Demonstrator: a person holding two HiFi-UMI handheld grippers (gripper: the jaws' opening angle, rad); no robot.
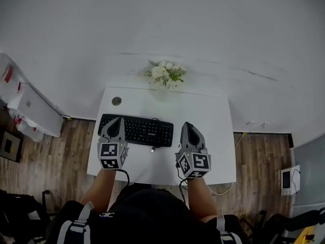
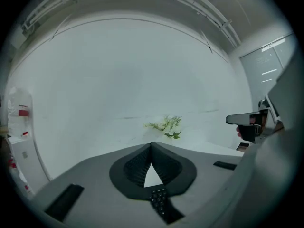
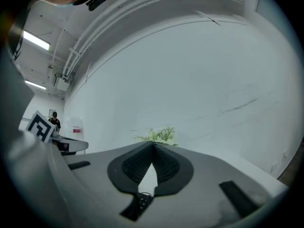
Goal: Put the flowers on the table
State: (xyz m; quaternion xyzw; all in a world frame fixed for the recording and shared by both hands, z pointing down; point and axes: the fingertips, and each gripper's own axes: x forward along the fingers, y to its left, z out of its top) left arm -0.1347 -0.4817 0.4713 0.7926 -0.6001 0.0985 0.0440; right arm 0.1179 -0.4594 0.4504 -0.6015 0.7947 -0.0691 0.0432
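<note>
The left tongs (image 1: 118,120) and the right tongs (image 1: 189,125) are both pressed together and empty, held above the near half of the white counter (image 1: 203,116) at lower centre of the frame. The flowers (image 1: 165,74) sit at upper centre, at the counter's far edge against the wall, well apart from both. Reaching in with 2 closed tips could topple the flowers, or a low left reach could scrape the black keyboard (image 1: 136,130).
</note>
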